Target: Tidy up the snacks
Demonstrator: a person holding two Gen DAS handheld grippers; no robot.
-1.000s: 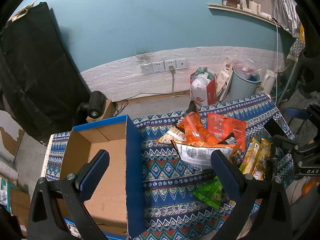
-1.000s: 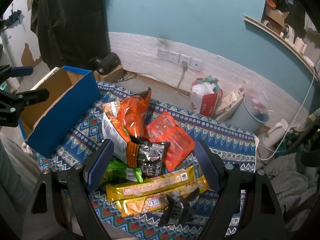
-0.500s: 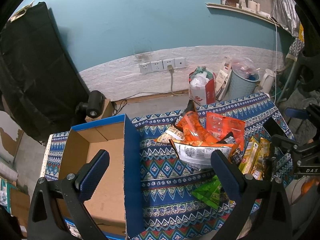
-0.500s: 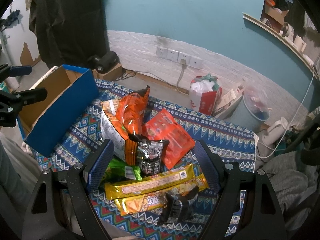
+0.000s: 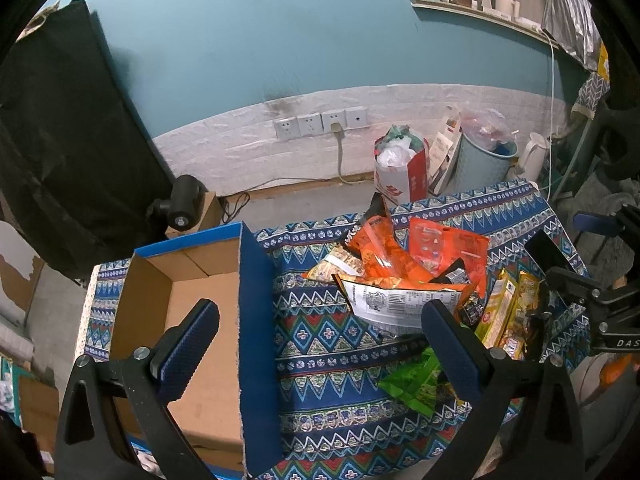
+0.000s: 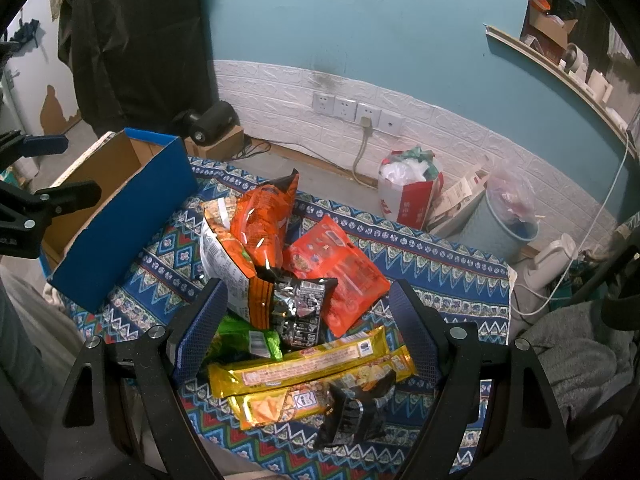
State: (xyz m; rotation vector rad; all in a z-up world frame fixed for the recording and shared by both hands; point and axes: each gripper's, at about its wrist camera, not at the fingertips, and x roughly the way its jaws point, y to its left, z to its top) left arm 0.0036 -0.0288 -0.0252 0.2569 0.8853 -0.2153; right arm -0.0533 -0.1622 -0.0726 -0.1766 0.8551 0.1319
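Print on the snack pile (image 6: 288, 288) is unreadable; both tools gape wide, empty.

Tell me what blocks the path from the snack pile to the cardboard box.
Only the box's own blue side wall stands between the snack pile and the cardboard box; snacks must be lifted over it. The patterned cloth between them is bare, and the box looks empty.
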